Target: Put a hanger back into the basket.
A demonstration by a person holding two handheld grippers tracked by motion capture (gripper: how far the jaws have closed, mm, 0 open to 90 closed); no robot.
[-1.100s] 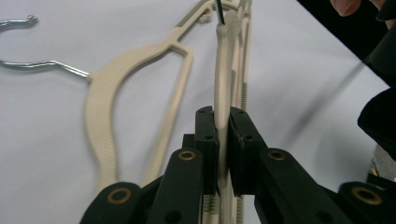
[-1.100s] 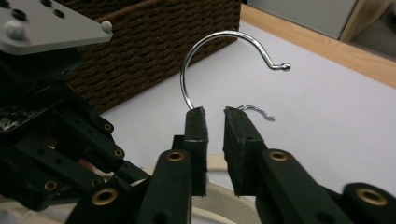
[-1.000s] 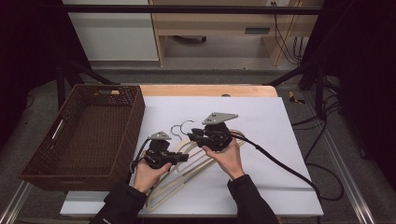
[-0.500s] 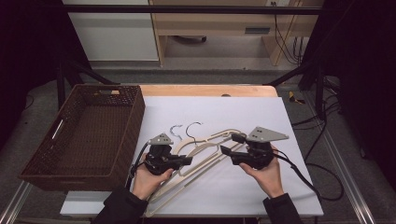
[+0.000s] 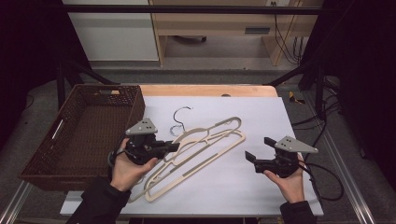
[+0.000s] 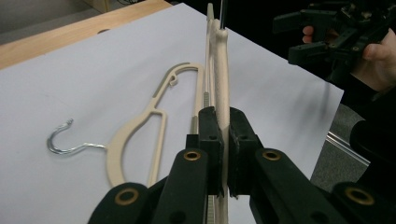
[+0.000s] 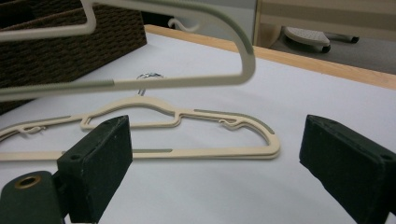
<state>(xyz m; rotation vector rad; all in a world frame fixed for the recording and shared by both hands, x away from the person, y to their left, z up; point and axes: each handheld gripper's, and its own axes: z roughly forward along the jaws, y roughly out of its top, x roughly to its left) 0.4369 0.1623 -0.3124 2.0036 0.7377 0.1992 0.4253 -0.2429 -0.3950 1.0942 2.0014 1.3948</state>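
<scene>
- Your table (image 5: 299, 196) carries a white sheet, wooden edge showing at the back.
- A cream hanger (image 5: 187, 175) lies flat on it.
- The wicker basket (image 5: 51, 161) sits at its left end.

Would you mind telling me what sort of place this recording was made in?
Probably a lab or workshop set up for recording, not a home: a table covered in white sheeting, a dark metal frame above it, and loose cables on the floor behind. Clothes hangers and a wicker basket look like props.
</scene>
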